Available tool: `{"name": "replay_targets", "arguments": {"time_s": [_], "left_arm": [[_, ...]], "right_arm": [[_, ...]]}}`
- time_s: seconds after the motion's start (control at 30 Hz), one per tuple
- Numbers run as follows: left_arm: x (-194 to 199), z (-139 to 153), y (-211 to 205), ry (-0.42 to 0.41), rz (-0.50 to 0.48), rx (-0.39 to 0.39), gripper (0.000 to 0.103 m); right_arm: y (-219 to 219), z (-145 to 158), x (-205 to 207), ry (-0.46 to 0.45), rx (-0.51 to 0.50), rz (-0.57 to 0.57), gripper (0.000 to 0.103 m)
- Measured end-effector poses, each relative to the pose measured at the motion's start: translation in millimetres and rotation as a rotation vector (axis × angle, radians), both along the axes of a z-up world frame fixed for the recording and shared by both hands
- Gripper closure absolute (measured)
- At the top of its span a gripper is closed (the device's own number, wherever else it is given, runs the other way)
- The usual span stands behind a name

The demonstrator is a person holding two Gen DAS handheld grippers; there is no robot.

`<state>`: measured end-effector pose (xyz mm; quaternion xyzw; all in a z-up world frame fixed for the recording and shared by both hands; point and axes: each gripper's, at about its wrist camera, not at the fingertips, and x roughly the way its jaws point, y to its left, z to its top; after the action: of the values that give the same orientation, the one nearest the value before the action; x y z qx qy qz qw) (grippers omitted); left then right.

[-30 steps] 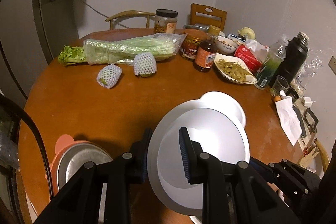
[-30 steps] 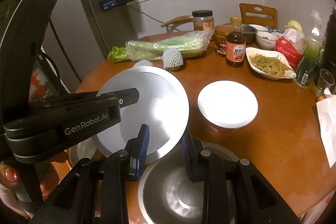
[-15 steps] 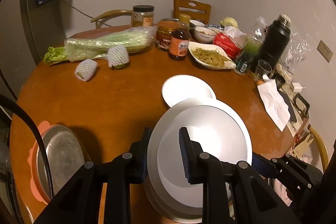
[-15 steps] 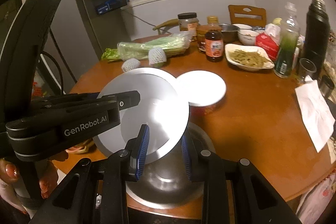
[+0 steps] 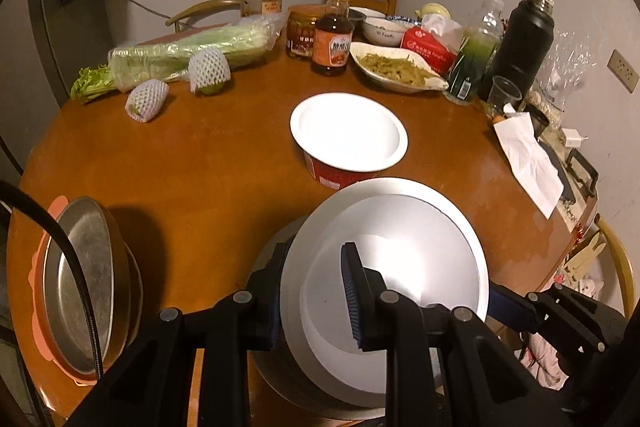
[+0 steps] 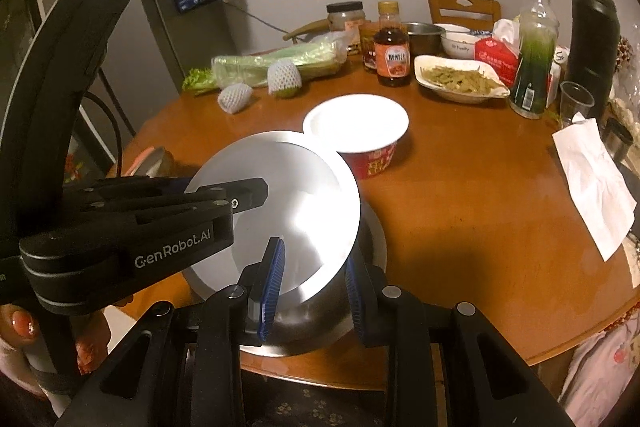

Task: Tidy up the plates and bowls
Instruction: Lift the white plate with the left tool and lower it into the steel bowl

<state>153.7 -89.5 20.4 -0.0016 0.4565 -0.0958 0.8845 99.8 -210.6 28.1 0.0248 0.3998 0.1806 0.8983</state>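
Meanwhile, at the near edge of a round brown wooden bench (image 5: 192, 163), the left tool (image 5: 316, 295) is clamped on the rim of a shiny round metal plate (image 5: 400, 239), one blue-ribbed finger (image 5: 352, 291) pressed on its top face and the other hidden beneath. In the right wrist view that plate (image 6: 296, 203) is held tilted over a wide stainless-steel bowl (image 6: 360, 267) that rests on the bench edge. The right tool (image 6: 312, 283) has its two blue fingers (image 6: 273, 275) set either side of the steel bowl's near rim and the plate's lower edge, with a gap between them; whether they press on anything cannot be told.

Just beyond the plate stands a red paper bowl with a white lid (image 5: 348, 139), upright on the bench. At the left edge a stack of metal dishes on a salmon-pink plate (image 5: 80, 283) sits partly overhanging.

Farther back lie a bagged green cabbage (image 5: 188, 47), two fruits in white foam netting (image 5: 208, 67), a brown sauce bottle (image 5: 332, 43), a white dish of yellow-green shredded food (image 5: 396, 71), a black flask (image 5: 520, 43) and a white napkin (image 5: 528, 159).
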Motion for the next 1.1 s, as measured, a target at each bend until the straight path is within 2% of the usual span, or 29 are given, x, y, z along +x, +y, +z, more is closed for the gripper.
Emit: {"name": "replay_targets", "arguments": {"time_s": [0.47,1.1], "left_arm": [[2.1,-21.8,-0.7,0.020,0.000,0.033,0.077],[3.3,-28.9,1.6,0.021,-0.012,0.049,0.077]], "right_arm": [[7.4,-18.3,-0.9,0.003,-0.060,0.003,0.072],[17.0,-25.5,6.4,0.010,-0.124,-0.005,0.072]]}}
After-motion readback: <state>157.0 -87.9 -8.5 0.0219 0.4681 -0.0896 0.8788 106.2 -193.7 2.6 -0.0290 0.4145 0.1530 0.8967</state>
